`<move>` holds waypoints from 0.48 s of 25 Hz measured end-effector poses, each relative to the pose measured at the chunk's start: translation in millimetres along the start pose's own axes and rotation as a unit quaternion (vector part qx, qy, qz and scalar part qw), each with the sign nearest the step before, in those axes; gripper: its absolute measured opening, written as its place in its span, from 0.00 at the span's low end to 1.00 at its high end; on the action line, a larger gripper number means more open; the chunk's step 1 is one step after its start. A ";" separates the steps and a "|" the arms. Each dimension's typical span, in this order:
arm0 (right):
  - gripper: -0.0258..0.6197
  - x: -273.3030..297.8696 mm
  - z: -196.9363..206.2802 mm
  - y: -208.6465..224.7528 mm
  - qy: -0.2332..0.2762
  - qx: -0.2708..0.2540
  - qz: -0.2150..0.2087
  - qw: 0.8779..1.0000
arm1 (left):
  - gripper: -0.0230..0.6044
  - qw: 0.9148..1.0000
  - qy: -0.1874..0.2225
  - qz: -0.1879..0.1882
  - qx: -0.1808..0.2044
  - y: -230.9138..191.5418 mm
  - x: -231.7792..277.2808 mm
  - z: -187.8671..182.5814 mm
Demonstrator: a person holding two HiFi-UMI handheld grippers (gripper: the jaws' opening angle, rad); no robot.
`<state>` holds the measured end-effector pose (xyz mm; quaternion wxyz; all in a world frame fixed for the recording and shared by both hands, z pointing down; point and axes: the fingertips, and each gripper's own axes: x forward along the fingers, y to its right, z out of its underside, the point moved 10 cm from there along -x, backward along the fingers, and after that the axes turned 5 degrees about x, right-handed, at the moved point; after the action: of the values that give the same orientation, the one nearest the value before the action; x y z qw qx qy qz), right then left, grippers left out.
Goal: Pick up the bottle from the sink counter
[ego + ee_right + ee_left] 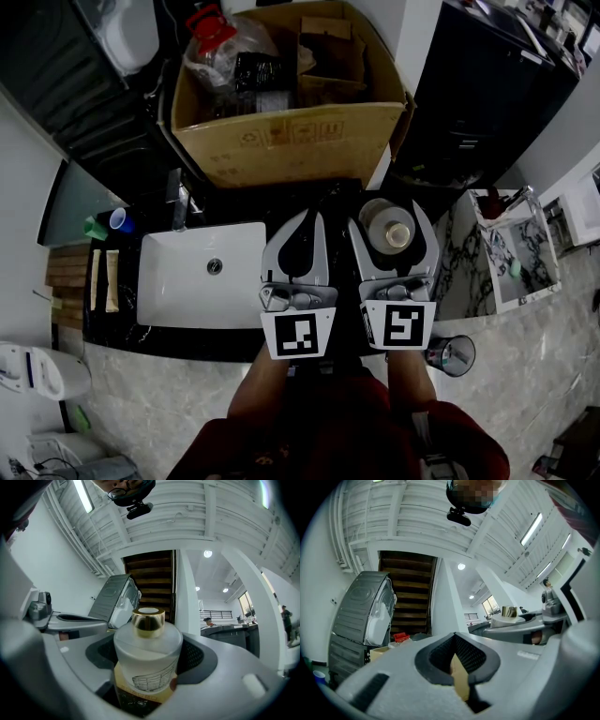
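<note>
A frosted glass bottle with a gold cap sits between the jaws of my right gripper, which is shut on it and held above the black sink counter. In the right gripper view the bottle stands upright and fills the gap of the right gripper; its label shows a line drawing. My left gripper is just left of it, shut, with nothing held. In the left gripper view the left gripper has its pads together, and the bottle shows at the right.
A white sink basin with a faucet lies left of the grippers. Behind stands an open cardboard box of clutter. Blue and green cups sit far left, a glass tumbler at the right, and a black cabinet behind.
</note>
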<state>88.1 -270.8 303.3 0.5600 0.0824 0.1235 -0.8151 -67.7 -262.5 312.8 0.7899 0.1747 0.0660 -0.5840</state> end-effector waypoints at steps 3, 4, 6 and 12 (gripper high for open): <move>0.57 0.2 1.1 0.3 -0.002 0.000 -0.001 1.000 | 0.04 1.000 0.001 -0.002 -0.002 0.2 0.9 0.3; 0.57 -0.1 1.4 0.5 -0.003 0.000 -0.001 1.000 | 0.04 1.000 0.000 -0.001 -0.001 0.5 0.8 0.4; 0.57 -0.4 1.8 1.1 -0.003 0.000 0.000 1.000 | 0.04 1.000 -0.002 0.000 0.002 0.9 0.7 0.7; 0.57 0.8 4.2 1.6 -0.005 0.000 -0.001 1.000 | 0.04 1.000 -0.007 0.002 0.006 0.2 1.4 2.1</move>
<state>89.3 -273.3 306.8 0.5601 0.0782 0.1205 -0.8159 -67.3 -264.4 314.4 0.7904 0.1758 0.0566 -0.5841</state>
